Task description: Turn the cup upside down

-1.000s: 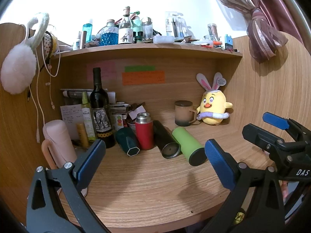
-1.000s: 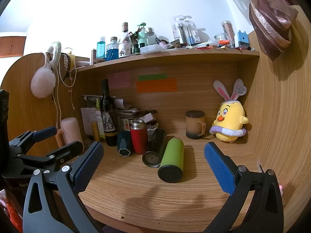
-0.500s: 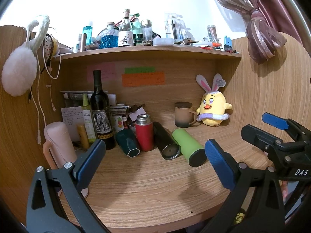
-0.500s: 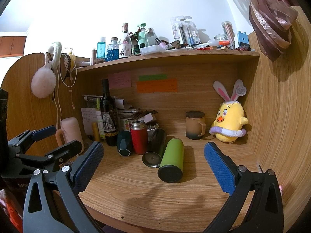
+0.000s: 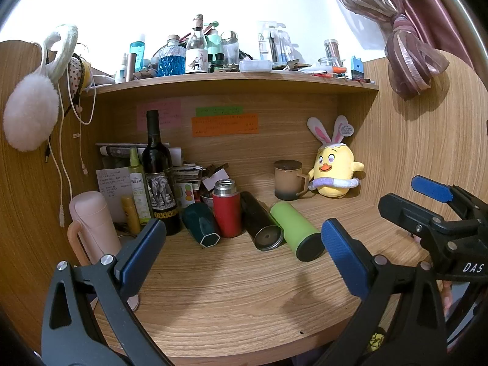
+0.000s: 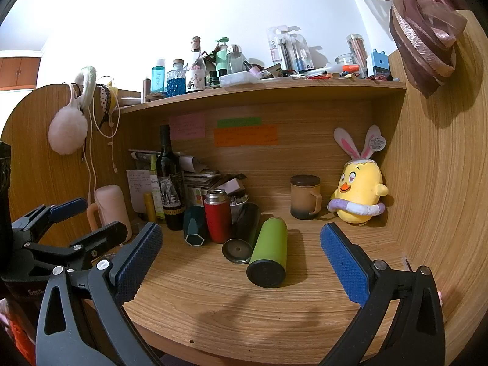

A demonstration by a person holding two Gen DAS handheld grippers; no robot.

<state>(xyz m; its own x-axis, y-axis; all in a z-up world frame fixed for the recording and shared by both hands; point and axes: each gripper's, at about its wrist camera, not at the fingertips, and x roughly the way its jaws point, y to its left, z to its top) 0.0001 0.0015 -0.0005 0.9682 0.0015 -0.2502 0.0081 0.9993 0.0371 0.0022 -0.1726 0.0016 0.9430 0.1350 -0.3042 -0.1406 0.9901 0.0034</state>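
A: While both grippers hang wide open with nothing between their pads, which cup is meant?

B: I cannot tell for sure. A brown cup with a lid and handle stands upright at centre right of the right wrist view, beside a yellow chick toy. A green cup lies on its side at frame centre, its dark end toward the camera. A black cup lies touching its left side, and a red flask and a teal cup sit further left.

A: Where do they sit relative to the grippers?

B: In the right wrist view, the right gripper frames the green cup between its blue pads without touching it; the brown cup is farther back and slightly right. In the left wrist view, the left gripper sits low, the green cup near its right pad and the brown cup well behind.

A: What could go wrong?

B: My guess: the green cup is round and lying loose on the tabletop, so a nudge from one pad could roll it into the black cup or toward the front edge. Reaching for the brown cup, a pad may catch the handle, bump the toy, or let the lid drop when turned.
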